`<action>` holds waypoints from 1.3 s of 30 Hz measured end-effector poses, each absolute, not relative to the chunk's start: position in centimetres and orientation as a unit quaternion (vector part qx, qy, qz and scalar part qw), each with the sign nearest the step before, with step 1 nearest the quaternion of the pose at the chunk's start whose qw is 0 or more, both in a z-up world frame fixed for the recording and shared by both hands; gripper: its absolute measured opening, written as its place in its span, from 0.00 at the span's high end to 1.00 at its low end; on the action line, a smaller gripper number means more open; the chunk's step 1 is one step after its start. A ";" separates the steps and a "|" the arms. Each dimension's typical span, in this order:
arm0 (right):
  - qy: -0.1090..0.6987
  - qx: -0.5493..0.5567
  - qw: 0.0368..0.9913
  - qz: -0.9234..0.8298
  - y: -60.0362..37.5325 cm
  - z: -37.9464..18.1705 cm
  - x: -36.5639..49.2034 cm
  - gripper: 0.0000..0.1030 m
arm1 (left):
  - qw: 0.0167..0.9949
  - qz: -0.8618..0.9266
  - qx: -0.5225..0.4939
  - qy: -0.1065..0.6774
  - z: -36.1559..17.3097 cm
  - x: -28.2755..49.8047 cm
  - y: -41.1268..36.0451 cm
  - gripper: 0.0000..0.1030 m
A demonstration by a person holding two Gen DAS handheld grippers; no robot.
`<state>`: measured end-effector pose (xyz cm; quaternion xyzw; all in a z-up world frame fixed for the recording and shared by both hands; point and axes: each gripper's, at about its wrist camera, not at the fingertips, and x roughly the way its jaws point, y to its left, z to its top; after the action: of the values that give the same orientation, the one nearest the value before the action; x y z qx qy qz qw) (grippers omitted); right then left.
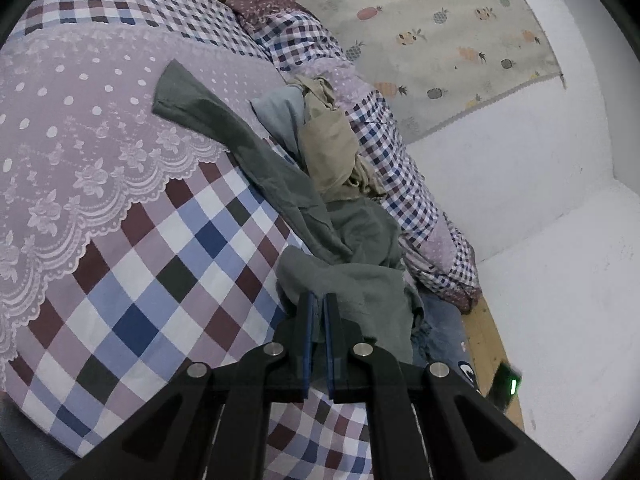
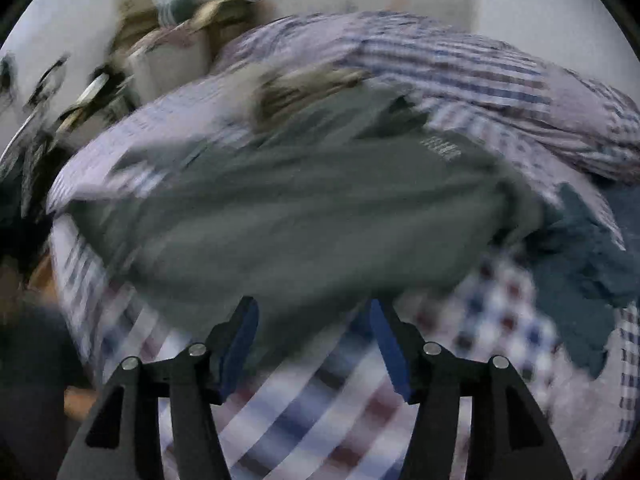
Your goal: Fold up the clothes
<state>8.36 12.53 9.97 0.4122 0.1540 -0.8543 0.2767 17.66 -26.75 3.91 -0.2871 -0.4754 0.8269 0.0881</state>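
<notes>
A grey-green garment point(image 1: 280, 184) lies stretched across the checked bedspread point(image 1: 160, 264), one sleeve reaching far up the bed. My left gripper point(image 1: 318, 300) is shut on a bunched edge of it near the bed's side. Beyond it lie a beige garment point(image 1: 330, 148) and a light blue one point(image 1: 280, 112). The right wrist view is blurred by motion: the same grey-green garment point(image 2: 300, 208) spreads wide in front of my right gripper point(image 2: 312, 312), which is open with the cloth's near edge just ahead of its blue pads point(image 2: 240, 340).
A rolled checked quilt point(image 1: 400, 184) lies along the bed's far side by a white wall point(image 1: 520, 200). A dark teal cloth point(image 2: 580, 280) lies at the right. A wooden floor strip point(image 1: 484, 344) with a small green-lit device point(image 1: 508, 388) runs below the wall.
</notes>
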 end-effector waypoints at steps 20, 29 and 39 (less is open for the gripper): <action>0.266 0.351 0.231 -0.867 9.4 11.2 13.0 0.97 | 0.108 0.824 -0.239 -0.502 4.7 19.2 -27.5 0.96; 0.061 0.233 0.111 -0.964 15.8 21.6 17.2 0.90 | 0.106 0.829 -0.241 -0.494 5.0 19.6 -27.1 0.96; -0.013 0.364 0.075 -0.928 22.3 10.9 17.2 0.57 | 0.086 0.824 -0.266 -0.492 4.1 19.5 -26.6 0.96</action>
<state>17.23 22.35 10.89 0.3638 -0.0125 -0.9284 0.0748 19.53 -26.62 4.08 -0.2664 -0.4921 0.8243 0.0863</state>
